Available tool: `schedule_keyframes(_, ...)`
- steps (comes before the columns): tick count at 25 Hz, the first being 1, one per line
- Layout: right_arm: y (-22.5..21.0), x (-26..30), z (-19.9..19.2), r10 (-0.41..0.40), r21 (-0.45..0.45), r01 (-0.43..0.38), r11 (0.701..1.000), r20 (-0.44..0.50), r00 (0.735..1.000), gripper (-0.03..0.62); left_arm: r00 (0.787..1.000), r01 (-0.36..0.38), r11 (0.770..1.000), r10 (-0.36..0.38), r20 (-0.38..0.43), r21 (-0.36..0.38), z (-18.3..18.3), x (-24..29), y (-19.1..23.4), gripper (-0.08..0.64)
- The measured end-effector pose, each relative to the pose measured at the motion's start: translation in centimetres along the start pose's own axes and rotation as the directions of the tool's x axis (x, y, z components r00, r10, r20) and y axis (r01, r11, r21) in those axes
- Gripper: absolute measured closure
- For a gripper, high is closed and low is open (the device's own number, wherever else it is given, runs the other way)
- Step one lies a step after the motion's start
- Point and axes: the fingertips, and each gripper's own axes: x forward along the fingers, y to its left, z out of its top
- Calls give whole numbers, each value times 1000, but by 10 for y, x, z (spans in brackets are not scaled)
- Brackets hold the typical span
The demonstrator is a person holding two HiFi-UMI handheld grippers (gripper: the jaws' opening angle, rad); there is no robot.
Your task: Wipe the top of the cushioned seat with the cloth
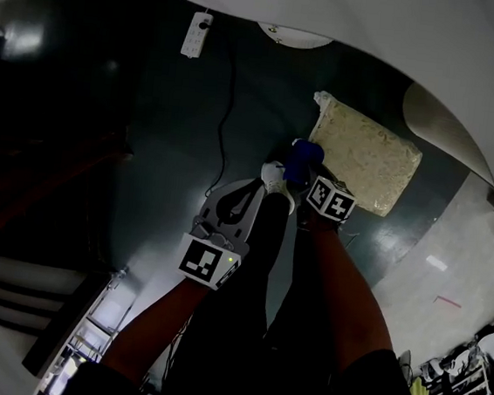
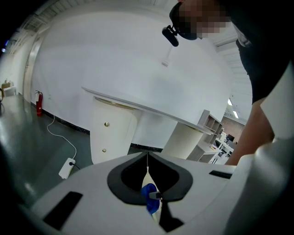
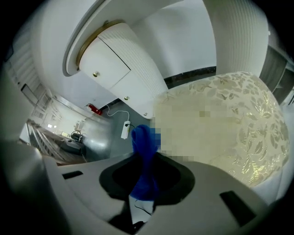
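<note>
We count one blue cloth, bunched and standing up out of the right gripper, whose jaws are clamped on it. In the head view it shows just at the near corner of the one cushioned seat, with its cream, leaf-patterned top. The left gripper has its jaws drawn to a thin line, a scrap of the same cloth pinched low between them. So both grippers have the cloth. On the dark floor lies one white power strip. One white table curves beyond, and one red fire extinguisher stands by the wall.
</note>
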Motion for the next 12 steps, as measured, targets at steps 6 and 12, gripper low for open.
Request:
schedule_keyframes(6, 1, -1, 1, -30, -83, 27, 996, -31, 999, 497, 1000, 26, 1000, -26, -9, 10, -4, 6, -7, 540)
schedule_keyframes(12, -11, -4, 5, -33, -99, 31, 995, -20, 999, 495, 999, 41, 999, -41, -8, 13, -6, 21, -19, 540)
